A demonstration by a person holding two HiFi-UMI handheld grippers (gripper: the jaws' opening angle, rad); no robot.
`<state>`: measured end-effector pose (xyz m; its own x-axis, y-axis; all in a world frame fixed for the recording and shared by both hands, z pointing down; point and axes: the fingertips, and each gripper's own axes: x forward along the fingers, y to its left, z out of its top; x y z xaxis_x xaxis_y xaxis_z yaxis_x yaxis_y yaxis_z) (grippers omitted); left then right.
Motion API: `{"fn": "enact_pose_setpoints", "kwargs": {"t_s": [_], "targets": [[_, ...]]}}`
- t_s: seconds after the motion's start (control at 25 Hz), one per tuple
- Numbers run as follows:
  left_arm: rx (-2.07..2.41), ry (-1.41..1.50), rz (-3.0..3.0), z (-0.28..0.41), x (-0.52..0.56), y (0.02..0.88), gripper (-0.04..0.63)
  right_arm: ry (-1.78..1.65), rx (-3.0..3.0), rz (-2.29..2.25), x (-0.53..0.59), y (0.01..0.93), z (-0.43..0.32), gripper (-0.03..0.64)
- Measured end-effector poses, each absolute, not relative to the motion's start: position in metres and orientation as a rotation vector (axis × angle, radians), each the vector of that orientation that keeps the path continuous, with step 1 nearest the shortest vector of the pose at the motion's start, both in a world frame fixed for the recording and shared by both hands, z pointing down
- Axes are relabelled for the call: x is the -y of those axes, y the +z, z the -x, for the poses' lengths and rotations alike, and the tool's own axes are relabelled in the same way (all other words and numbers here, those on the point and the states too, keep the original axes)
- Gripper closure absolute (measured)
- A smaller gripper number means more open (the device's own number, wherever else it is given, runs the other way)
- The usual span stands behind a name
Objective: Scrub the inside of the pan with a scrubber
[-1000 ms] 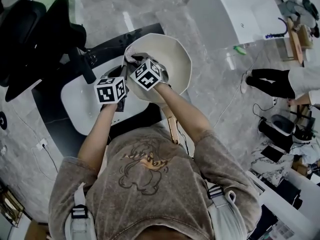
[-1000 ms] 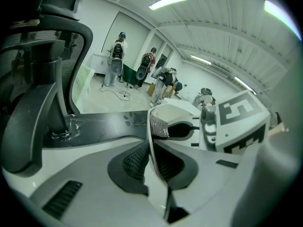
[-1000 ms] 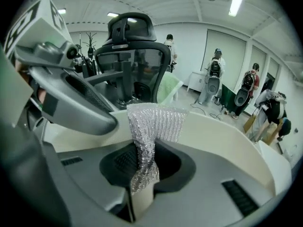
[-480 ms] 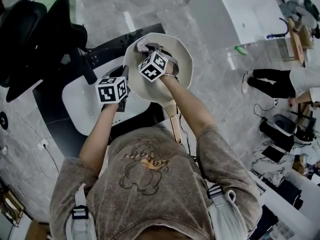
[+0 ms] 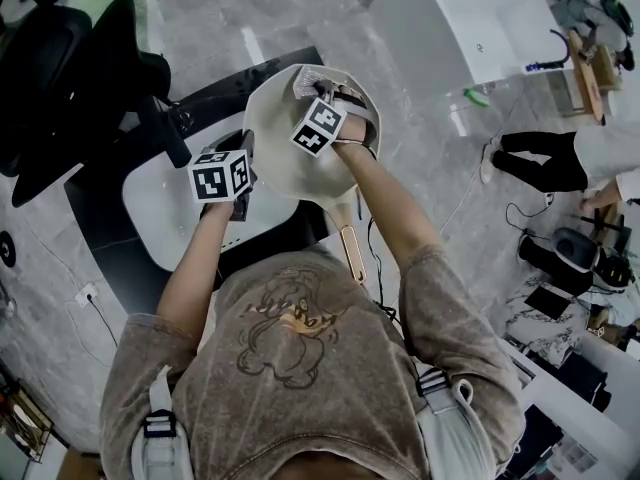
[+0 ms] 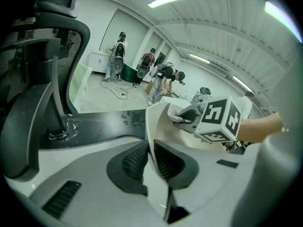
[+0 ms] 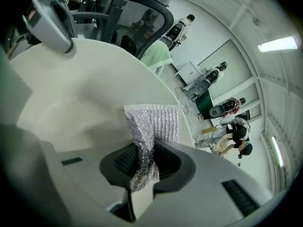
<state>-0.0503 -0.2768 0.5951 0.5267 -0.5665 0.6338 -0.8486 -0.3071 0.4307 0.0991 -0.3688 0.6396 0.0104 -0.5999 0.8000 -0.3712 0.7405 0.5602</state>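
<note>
Step in hand: scrubbing, mid-stroke.
- Pan [image 5: 272, 140] held tilted over the far edge of the desk [image 5: 165, 213], handle toward the person.
- Left claw [image 6: 150, 145] clamped on the pan's near rim; its jaws have just eased open a little, with the rim between the pads.
- Right claw [image 7: 144, 151] pinched shut on the silvery scrubber [image 7: 155, 121], which lies against the inner wall near the far rim.

Next, as I judge it: draw the scrubber back across the base with steady pressure. Firm up the left grip first, or the pan may slip.
</note>
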Motion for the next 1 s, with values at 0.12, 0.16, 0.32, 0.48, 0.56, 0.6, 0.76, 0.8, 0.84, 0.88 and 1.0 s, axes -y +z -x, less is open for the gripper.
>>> {"fn": "enact_pose_setpoints", "kwargs": {"t_s": [0.12,0.16,0.32,0.48,0.56,0.6,0.76,0.8,0.84,0.88,1.0], "targets": [[1.146,0.474,-2.012,0.048,0.277,0.596,0.551,-0.2,1.566,-0.788,0.364,0.639,-0.117,0.537],[1.146,0.473,-2.012,0.048,0.277,0.596,0.551,-0.191,1.556,-0.779,0.363,0.638,-0.122,0.537],[1.154,0.483,-2.014,0.048,0.278,0.596,0.551,-0.151,1.509,-0.704,0.353,0.638,-0.14,0.537],[1.155,0.505,-2.022,0.047,0.277,0.597,0.549,-0.08,1.482,-0.613,0.336,0.639,-0.154,0.537],[1.157,0.506,-2.026,0.047,0.277,0.596,0.549,-0.035,1.47,-0.573,0.326,0.64,-0.159,0.537],[1.158,0.507,-2.026,0.047,0.277,0.596,0.549,-0.013,1.463,-0.551,0.321,0.64,-0.162,0.537],[1.17,0.527,-2.03,0.048,0.277,0.596,0.549,0.071,1.435,-0.449,0.293,0.644,-0.172,0.537],[1.174,0.534,-2.033,0.048,0.277,0.596,0.549,0.089,1.43,-0.427,0.286,0.644,-0.173,0.537],[1.178,0.539,-2.037,0.048,0.278,0.596,0.549,0.104,1.426,-0.408,0.28,0.645,-0.175,0.537],[1.181,0.543,-2.039,0.048,0.278,0.596,0.549,0.115,1.423,-0.39,0.274,0.646,-0.176,0.537],[1.181,0.554,-2.04,0.047,0.278,0.597,0.549,0.163,1.419,-0.34,0.259,0.647,-0.176,0.537]]}}
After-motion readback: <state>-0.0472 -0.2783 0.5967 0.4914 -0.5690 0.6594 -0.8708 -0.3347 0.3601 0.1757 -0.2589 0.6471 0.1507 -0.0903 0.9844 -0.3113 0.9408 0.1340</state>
